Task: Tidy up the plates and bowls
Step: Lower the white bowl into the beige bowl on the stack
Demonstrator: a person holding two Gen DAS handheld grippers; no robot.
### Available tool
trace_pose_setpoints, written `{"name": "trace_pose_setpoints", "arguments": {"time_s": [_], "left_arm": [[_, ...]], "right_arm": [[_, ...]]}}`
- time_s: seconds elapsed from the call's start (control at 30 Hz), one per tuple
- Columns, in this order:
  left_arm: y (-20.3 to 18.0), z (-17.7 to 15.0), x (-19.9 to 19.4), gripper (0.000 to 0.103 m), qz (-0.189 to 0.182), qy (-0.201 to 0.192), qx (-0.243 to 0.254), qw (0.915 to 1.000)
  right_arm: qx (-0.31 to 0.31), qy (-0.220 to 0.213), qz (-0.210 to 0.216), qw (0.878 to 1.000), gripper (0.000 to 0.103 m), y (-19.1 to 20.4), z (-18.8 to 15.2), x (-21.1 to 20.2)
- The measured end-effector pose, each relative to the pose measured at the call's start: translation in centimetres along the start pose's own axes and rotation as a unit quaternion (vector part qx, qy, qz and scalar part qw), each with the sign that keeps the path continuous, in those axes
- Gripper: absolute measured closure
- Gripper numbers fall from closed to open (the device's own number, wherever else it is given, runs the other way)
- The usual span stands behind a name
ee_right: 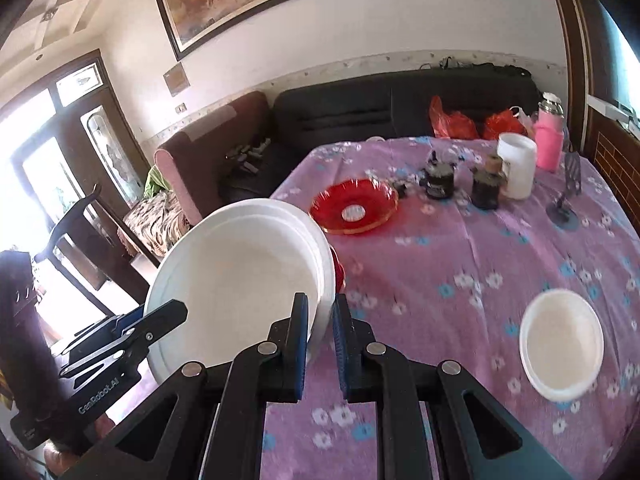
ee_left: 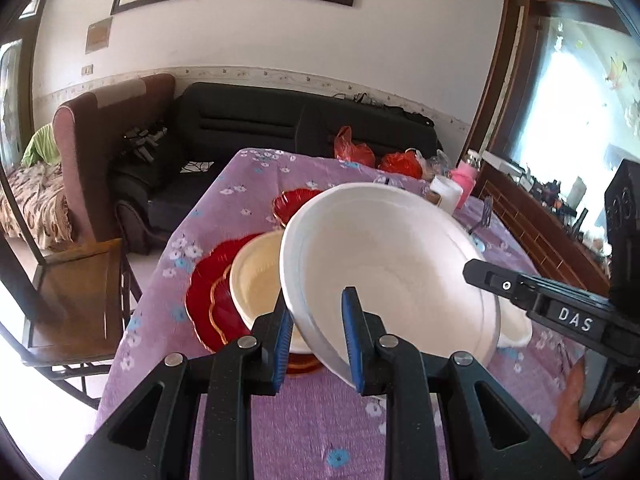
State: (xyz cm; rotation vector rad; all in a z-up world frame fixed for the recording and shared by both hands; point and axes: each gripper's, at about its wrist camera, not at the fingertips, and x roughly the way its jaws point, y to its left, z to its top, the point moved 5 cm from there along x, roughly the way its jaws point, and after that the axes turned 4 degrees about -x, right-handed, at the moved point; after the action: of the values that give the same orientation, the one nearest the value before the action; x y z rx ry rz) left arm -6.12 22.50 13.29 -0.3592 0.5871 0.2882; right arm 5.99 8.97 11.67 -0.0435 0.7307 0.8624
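Note:
A large white bowl (ee_left: 384, 264) is held tilted above the table, gripped at opposite rims by both grippers. My left gripper (ee_left: 320, 340) is shut on its near rim. My right gripper (ee_right: 320, 344) is shut on the rim of the same bowl (ee_right: 240, 280). Below it a cream bowl (ee_left: 256, 280) sits on stacked red scalloped plates (ee_left: 208, 292). A small red dish (ee_right: 354, 206) lies mid-table, also seen in the left wrist view (ee_left: 290, 202). A small white bowl (ee_right: 562, 344) sits at the right.
The table has a purple flowered cloth (ee_right: 440, 272). At its far side stand a white mug (ee_right: 516, 166), two dark jars (ee_right: 440, 178), a pink bottle (ee_right: 549, 140) and red bags (ee_right: 452, 120). A wooden chair (ee_left: 76, 280) stands left; a black sofa (ee_left: 280, 120) behind.

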Motion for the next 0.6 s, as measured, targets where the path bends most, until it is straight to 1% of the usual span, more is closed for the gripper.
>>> {"name": "trace_pose_setpoints", "arguments": {"time_s": [0.13, 0.27, 0.43, 0.6], "left_arm": [[1.4, 1.3, 0.7, 0.081, 0.004, 0.000, -0.013, 0.9999], [2.9, 1.7, 1.9, 0.081, 0.013, 0.003, -0.025, 0.9996], [4.8, 1.8, 4.0, 0.081, 0.018, 0.019, -0.045, 0.9986], [5.8, 1.5, 5.7, 0.081, 0.024, 0.036, -0.051, 0.9978]], "right_arm": [[0.002, 0.000, 0.002, 1.000, 0.089, 0.7, 1.4, 1.4], [0.002, 0.009, 0.001, 1.000, 0.089, 1.2, 2.1, 3.4], [0.005, 0.029, 0.003, 1.000, 0.089, 1.4, 2.0, 6.3], [0.005, 0.041, 0.000, 0.999, 0.089, 1.2, 1.8, 8.0]]}}
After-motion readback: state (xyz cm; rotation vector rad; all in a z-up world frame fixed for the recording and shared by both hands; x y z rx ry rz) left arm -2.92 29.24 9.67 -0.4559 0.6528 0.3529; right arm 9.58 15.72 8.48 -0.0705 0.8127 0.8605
